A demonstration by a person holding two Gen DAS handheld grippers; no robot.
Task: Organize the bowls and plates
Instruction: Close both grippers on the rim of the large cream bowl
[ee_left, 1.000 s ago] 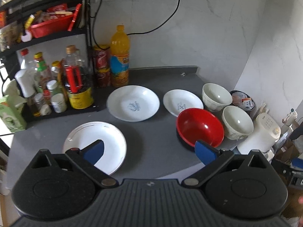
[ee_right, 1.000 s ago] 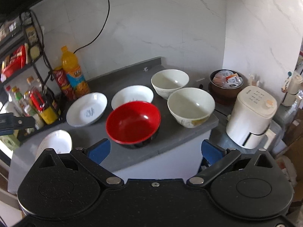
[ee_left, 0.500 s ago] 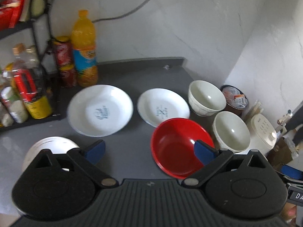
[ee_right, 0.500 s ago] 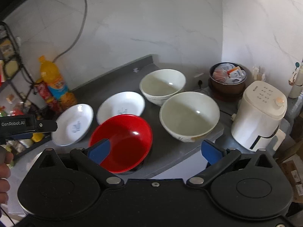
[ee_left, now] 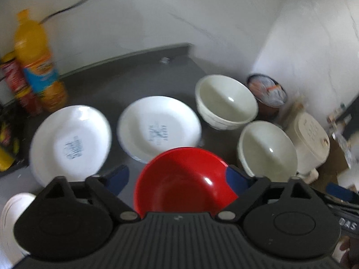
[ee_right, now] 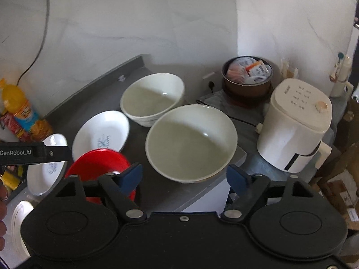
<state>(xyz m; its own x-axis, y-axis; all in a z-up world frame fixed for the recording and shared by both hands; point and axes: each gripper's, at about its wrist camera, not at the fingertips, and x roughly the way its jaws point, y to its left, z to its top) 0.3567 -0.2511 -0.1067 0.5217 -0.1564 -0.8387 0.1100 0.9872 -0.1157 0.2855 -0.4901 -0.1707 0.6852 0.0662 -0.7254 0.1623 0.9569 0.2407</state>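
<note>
A: The left gripper (ee_left: 177, 178) hangs over the red bowl (ee_left: 182, 179), blue fingers spread wide to either side of it and holding nothing. It looks lined up for a rim grab, though neither pad can be seen touching.

B: And the right gripper (ee_right: 185, 176) has its jaws wide apart too, empty, framing the near cream bowl (ee_right: 190, 142) at the counter's front edge. That bowl fills the gap between the fingers, so it seems to be the target.

A: The far cream bowl (ee_right: 151, 98) sits just behind it, rims close together. A matched pair like that suggests one nests in the other.

B: The plates lie in a loose row on the grey counter (ee_left: 134, 76): the middle plate (ee_left: 159, 126), the left plate (ee_left: 69, 143), and a third plate (ee_left: 13, 215) cut off at the corner. All flat and face up, ready for stacking.

A: What's hard to read?

B: The left view is smeared, so the bottle (ee_left: 37, 62) label and the plate prints are illegible. The gripper bodies hide the near rim of the red bowl, and the third plate is mostly out of frame. The white appliance (ee_right: 296, 123) stands beside the bowls, off the task.
</note>
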